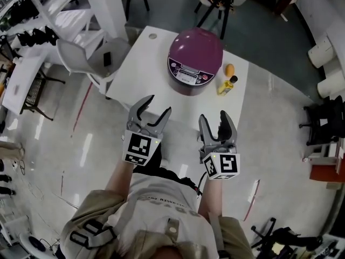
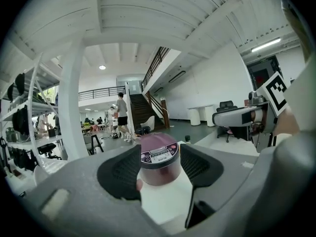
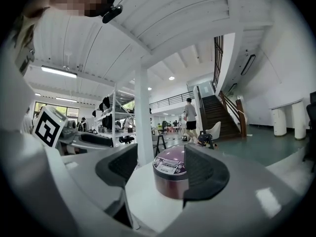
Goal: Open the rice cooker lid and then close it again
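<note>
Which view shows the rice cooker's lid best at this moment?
The head view: it looks down on the whole purple lid, closed, with the control panel at its near edge. The left gripper view shows it at a shallow angle, framed between the parted jaws. The right gripper view does too, but its right edge is hidden behind a jaw.

White table (image 1: 141,74) w/ purple rice cooker (image 1: 195,55), yellow bottle (image 1: 227,85) & small orange item (image 1: 229,69) just beside it
</note>
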Available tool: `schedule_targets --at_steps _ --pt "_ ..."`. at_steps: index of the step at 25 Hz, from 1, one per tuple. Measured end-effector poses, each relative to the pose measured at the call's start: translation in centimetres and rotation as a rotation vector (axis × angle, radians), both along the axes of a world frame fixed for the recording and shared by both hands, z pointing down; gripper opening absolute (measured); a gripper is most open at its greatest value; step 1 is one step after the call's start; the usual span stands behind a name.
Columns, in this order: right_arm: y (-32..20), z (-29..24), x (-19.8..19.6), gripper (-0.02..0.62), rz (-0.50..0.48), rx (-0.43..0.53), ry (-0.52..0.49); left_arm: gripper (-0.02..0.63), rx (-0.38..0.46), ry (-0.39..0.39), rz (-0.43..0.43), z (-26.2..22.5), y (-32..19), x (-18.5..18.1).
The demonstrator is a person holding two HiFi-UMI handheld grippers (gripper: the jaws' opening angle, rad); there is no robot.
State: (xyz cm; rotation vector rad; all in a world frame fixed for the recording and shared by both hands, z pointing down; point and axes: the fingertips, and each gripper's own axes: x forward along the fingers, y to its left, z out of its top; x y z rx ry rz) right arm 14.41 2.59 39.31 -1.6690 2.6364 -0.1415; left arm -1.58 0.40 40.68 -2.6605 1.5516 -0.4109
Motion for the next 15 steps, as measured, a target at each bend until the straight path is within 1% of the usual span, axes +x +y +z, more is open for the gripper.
schedule_targets --at_steps 9,15 --pt "-3.2 1.1 -0.6 0.268 0.013 -0.015 0.029 0.258 -0.027 -0.011 0.052 1.6 -3.9 0.6" --pt "-6.1 2.1 -1.5 0.268 0.000 -0.058 0.058 0.264 -0.054 -0.029 0.084 2.6 -7.1 0.4"
